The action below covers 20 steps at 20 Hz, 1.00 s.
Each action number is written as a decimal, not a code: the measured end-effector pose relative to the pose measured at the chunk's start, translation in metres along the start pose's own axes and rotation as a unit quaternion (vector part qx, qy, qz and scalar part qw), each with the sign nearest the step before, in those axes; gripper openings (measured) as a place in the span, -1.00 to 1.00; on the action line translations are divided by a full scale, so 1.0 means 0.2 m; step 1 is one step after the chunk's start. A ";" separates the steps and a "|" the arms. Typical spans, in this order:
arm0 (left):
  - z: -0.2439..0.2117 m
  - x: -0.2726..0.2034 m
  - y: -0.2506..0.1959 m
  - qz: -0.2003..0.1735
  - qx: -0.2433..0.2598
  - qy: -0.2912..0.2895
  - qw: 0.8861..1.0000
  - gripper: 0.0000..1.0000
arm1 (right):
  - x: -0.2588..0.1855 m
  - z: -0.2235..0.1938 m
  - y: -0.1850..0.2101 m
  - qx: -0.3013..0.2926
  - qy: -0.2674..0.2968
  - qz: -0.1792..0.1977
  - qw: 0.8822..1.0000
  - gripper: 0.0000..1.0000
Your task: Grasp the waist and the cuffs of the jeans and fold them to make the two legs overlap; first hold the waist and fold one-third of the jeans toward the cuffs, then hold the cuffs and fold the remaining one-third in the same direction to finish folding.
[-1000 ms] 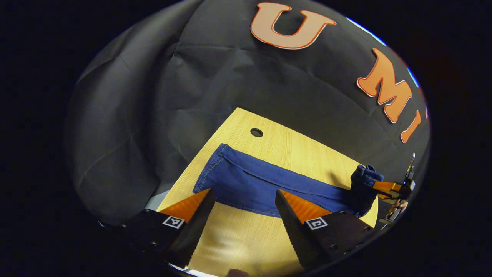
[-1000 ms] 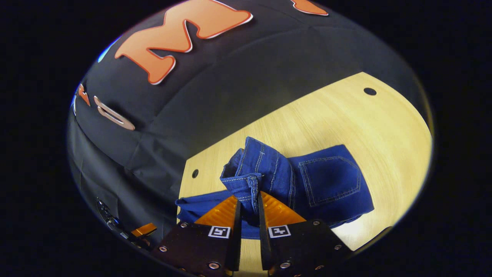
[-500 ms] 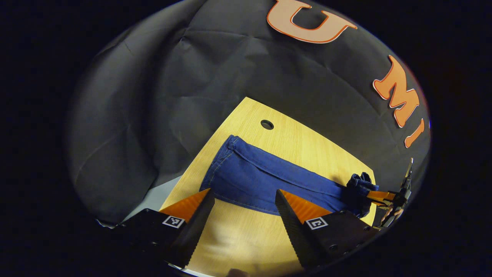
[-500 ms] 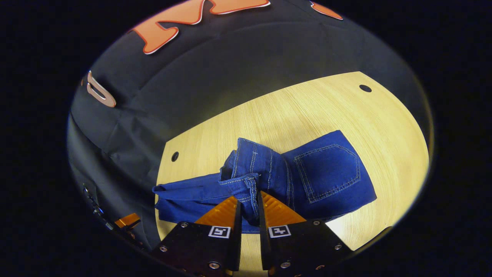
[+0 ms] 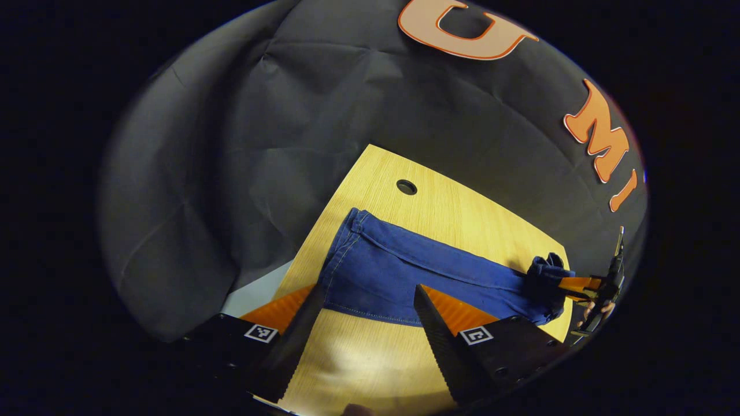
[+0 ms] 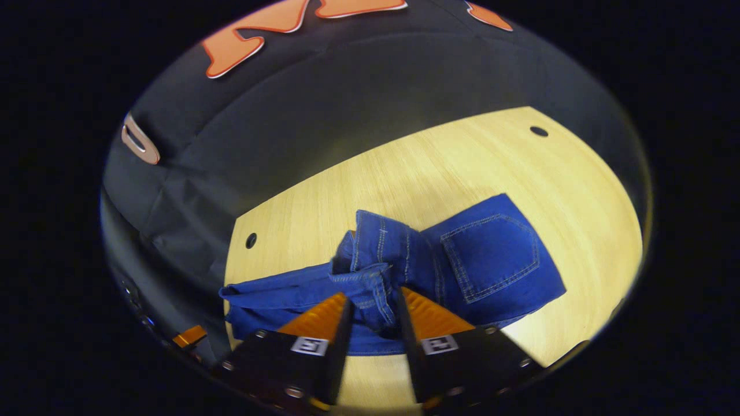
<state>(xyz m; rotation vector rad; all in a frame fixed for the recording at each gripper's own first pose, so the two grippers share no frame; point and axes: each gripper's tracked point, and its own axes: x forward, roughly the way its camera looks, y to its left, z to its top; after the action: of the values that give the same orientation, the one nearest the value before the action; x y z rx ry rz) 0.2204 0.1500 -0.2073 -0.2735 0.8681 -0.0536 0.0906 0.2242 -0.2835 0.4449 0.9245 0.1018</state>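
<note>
The blue jeans (image 5: 404,271) lie lengthwise on the wooden table (image 5: 445,208), legs overlapped, cuffs (image 5: 347,231) at the left end. My left gripper (image 5: 366,292) is open just short of the legs' near edge, its left finger close to the cuff corner. In the right gripper view, the waist (image 6: 376,254) is folded over onto the legs, with a back pocket (image 6: 491,254) facing up. My right gripper (image 6: 373,296) has its fingers slightly parted around the bunched waistband, and it appears small as the right gripper (image 5: 572,283) at the far end.
The table has round cable holes (image 5: 406,186) (image 6: 539,131) (image 6: 251,240) near its corners. Black cloth wall rises behind the table. Bare wood lies right of the pocket (image 6: 578,202). An orange bit of the left gripper (image 6: 189,336) shows beyond the table's left end.
My right gripper's fingers have spread apart around the waistband, and the waist has sunk lower onto the legs. My left gripper has moved closer to the cuffs, still open.
</note>
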 end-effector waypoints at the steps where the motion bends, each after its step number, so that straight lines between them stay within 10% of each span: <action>1: 0.00 0.00 0.00 -0.002 0.003 -0.001 1.000 0.96 | 0.01 -0.03 0.04 0.007 0.012 0.017 1.000 0.31; 3: 0.00 0.01 0.01 -0.005 0.006 -0.003 1.000 0.96 | 0.01 0.01 0.07 0.002 -0.010 0.018 1.000 0.96; 20: -0.13 0.25 0.15 -0.058 -0.223 0.092 0.969 0.96 | -0.46 0.24 -0.06 0.022 -0.125 0.016 0.992 0.94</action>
<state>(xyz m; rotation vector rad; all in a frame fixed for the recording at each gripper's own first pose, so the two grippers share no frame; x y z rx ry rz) 0.2304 0.1653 -0.2686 -0.7513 1.0430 0.0089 0.0710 0.1716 -0.1947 0.5007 0.6747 0.0526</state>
